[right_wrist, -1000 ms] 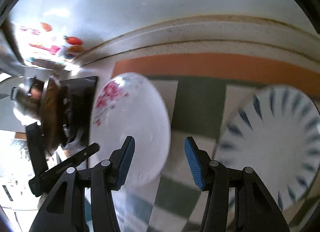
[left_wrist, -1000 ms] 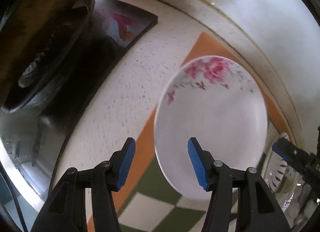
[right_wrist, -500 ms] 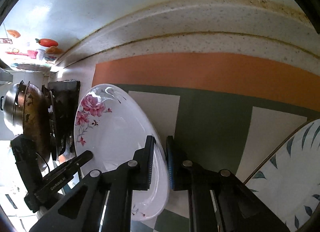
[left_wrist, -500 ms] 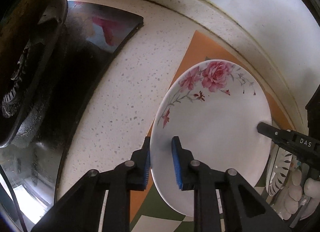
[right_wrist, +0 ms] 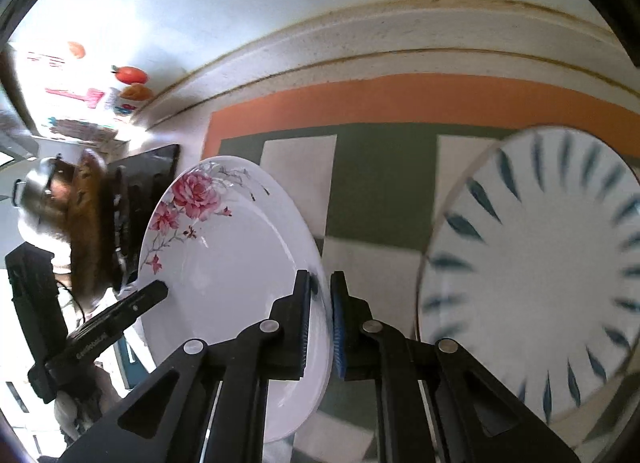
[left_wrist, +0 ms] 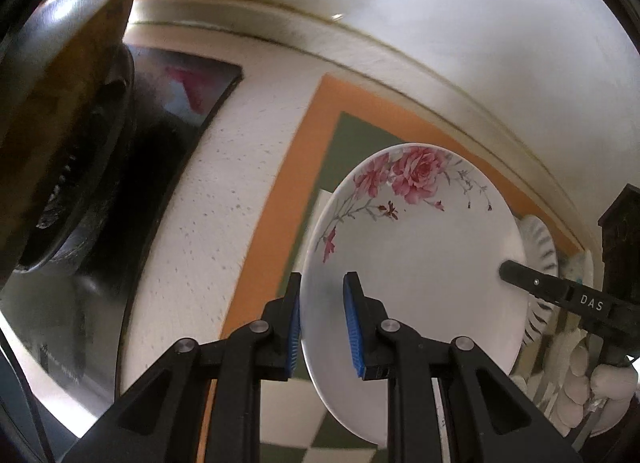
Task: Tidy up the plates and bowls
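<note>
Both tongs, left (left_wrist: pixel 322 317) and right (right_wrist: pixel 320 317), grip opposite rims of the rose plate (left_wrist: pixel 416 235); keep it level, lowering squarely onto the striped plate (right_wrist: pixel 532 267).

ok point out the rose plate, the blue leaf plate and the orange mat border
rose plate (left_wrist: pixel 420 263), left wrist view, bare white centre
blue leaf plate (right_wrist: pixel 540 263), right wrist view, white centre
orange mat border (right_wrist: pixel 400 99), right wrist view, far strip by the wall
</note>
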{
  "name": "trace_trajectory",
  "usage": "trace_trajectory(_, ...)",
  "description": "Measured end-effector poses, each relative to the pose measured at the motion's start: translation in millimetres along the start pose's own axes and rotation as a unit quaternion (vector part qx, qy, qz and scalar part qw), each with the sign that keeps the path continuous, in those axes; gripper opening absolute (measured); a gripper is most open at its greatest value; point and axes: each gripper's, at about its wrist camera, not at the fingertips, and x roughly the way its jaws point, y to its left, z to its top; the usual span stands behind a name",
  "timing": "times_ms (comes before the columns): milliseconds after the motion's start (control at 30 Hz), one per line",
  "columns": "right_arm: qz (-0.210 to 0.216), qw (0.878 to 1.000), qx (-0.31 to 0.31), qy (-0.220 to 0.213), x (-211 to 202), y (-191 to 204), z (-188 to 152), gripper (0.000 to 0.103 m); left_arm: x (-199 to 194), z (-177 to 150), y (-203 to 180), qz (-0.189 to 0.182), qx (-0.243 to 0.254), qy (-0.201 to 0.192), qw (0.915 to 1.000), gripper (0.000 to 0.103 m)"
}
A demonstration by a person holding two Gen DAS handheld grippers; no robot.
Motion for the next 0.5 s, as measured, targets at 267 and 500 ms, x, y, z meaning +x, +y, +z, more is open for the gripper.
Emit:
trace_trajectory(267,-0.006,0.999,0.01,-0.038,-73.6,-28.7,-76.6,0.011,-34.2,-43.6,-56.1,-0.023,0.055,-0.032,0.9977,0.018)
trace_trajectory(500,-0.012,0.998,0.042,-0.044,-117.2,-80.5,-159.4,0.011,-29.7,-103.4,-103.5,-0.035,0.099,-0.01,0.9944,0.018)
